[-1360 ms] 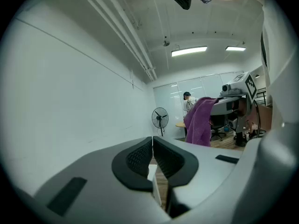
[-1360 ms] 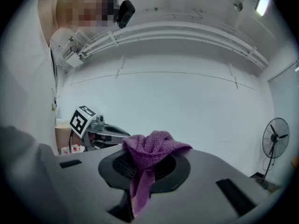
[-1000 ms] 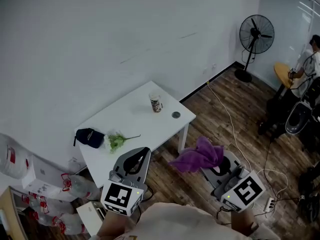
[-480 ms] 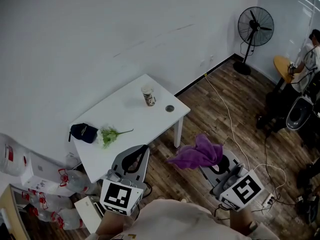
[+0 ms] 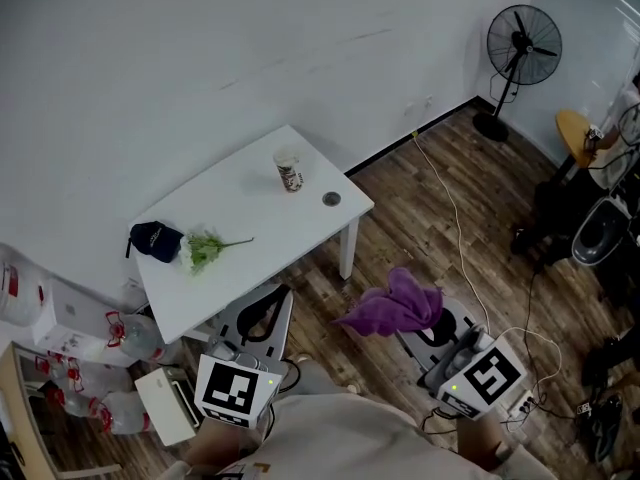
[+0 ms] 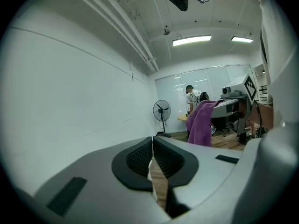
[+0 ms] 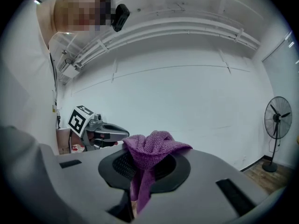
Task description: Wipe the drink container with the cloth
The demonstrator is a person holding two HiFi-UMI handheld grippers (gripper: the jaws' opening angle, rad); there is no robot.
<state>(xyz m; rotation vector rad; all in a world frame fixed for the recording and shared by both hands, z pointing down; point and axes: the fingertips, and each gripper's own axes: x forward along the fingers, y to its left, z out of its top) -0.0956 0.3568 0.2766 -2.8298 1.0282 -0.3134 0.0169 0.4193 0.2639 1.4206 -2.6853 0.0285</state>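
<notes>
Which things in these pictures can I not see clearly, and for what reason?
1. Head view: drink container too small; its print and contents are unreadable.
2. Head view: small round thing beside it, too small to identify.
3. Right gripper view: lower end of the cloth hidden inside the right gripper.
4. Gripper views: the table lies outside both.

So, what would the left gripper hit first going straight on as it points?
The left gripper heads for the white table; likely its near edge first, though it may pass above; height is unclear.
</notes>
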